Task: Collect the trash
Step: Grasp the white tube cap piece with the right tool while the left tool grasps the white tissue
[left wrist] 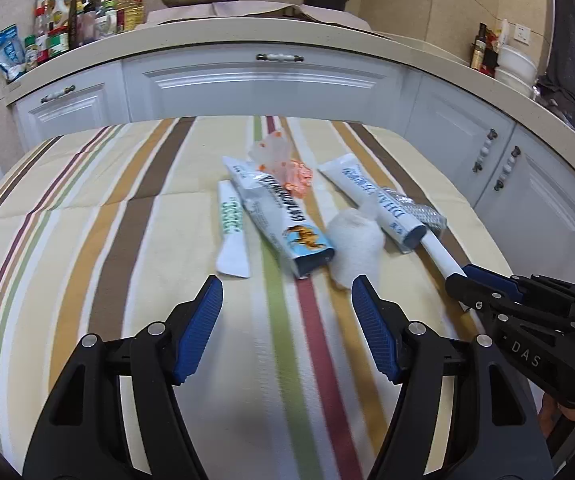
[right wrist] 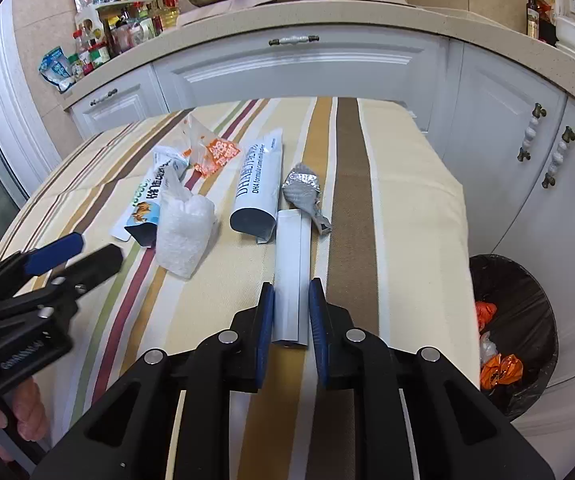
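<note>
Plenty of bare striped tablecloth [left wrist: 87,240] ahead of the left gripper [left wrist: 287,300], jaws spread and empty, with the wrapper pile just beyond. Right gripper [right wrist: 291,312] near the table's right edge, pinching the long white paper sleeve [right wrist: 291,264] (near end between the pads), black-lined round bin [right wrist: 527,308] below that edge.

Trash laid out on a cloth-covered table [right wrist: 407,184] before a kitchen counter [right wrist: 327,16]

A row of wrappers lies mid-table: a small sachet [left wrist: 231,224] at far left, then a long pouch [left wrist: 283,220], a wad of tissue [right wrist: 185,232], a tube-like pack [right wrist: 257,188], and a crumpled foil [right wrist: 303,192] rightmost. A long box [right wrist: 292,280] lies nearer, just before the foil. A bin [right wrist: 527,320] stands right of the table, trash in it.
</note>
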Demonstrator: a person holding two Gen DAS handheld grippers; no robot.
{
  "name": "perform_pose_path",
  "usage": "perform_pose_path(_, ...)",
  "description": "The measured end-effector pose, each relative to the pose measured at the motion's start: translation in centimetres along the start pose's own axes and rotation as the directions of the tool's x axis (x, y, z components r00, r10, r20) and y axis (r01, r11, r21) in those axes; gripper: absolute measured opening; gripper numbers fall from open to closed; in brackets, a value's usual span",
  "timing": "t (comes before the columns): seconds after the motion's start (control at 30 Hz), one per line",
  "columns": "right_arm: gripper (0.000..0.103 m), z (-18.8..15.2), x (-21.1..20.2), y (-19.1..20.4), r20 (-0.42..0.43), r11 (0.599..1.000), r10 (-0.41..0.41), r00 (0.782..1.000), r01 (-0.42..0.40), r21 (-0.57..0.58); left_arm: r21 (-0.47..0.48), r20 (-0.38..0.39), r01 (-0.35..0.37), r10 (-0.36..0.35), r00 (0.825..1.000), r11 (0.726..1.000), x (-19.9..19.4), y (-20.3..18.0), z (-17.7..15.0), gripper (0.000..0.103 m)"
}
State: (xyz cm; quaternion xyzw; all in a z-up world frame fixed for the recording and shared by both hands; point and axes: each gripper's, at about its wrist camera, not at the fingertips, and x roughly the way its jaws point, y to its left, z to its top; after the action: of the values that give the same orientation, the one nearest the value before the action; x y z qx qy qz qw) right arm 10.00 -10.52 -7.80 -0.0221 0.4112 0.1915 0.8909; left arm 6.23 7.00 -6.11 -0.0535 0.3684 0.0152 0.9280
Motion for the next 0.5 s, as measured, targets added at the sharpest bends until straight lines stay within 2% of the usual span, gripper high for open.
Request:
perform_pose_path(0.3,0.019,-0.7,-1.9,-1.9,0.047,0.999,-0.003,0.999,0.001,0.032,0.043,-0.028,0.029,-0.028,0.999,0.999,1.7,-3.3,0.6,0.066)
perform_pose_path(0.5,0.019,-1.1,-2.3,-3.4,0.067,0.998,0.002,0.998,-0.006,0.062,0.022,-0.075,0.024,-0.022,0.997,0.999,3.5,-3.8,1.2,0.063)
